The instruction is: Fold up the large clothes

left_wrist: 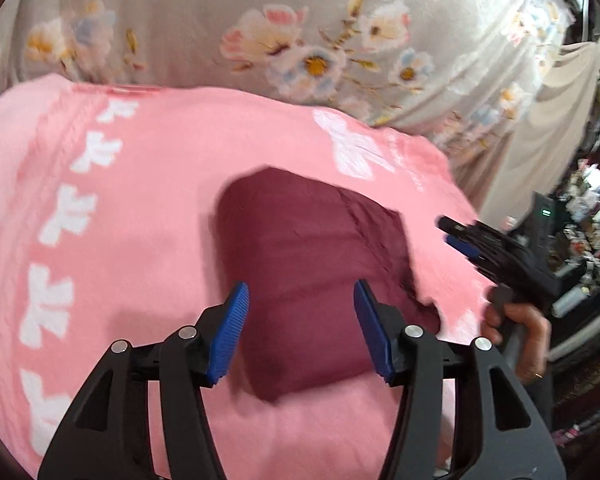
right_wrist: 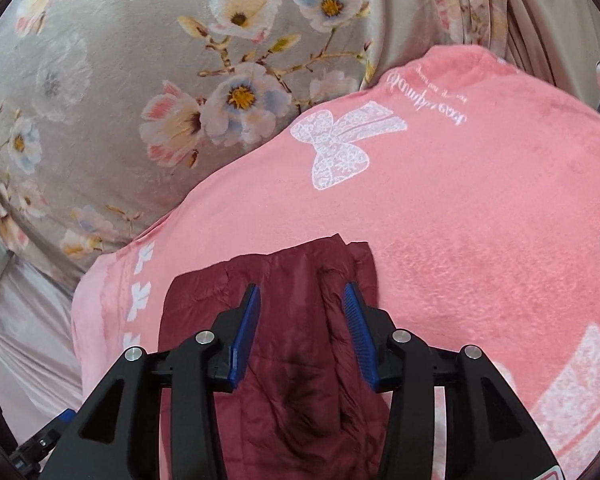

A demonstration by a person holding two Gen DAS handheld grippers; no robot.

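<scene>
A folded maroon quilted garment [left_wrist: 312, 264] lies on a pink blanket [left_wrist: 148, 216] with white bows. My left gripper [left_wrist: 300, 328] is open just above the garment's near part, holding nothing. In the left wrist view my right gripper [left_wrist: 464, 236] hovers at the garment's right side, held by a hand [left_wrist: 520, 332]. In the right wrist view the garment [right_wrist: 292, 360] lies under my open right gripper [right_wrist: 300, 332], whose blue pads [right_wrist: 244, 332] straddle a raised fold. The pink blanket [right_wrist: 460, 220] spreads to the right.
A grey floral bedsheet [left_wrist: 320, 20] covers the bed beyond the blanket, also in the right wrist view [right_wrist: 140, 80]. A beige cloth [left_wrist: 552, 128] hangs at the right. Cluttered shelves [left_wrist: 592, 208] stand at the far right.
</scene>
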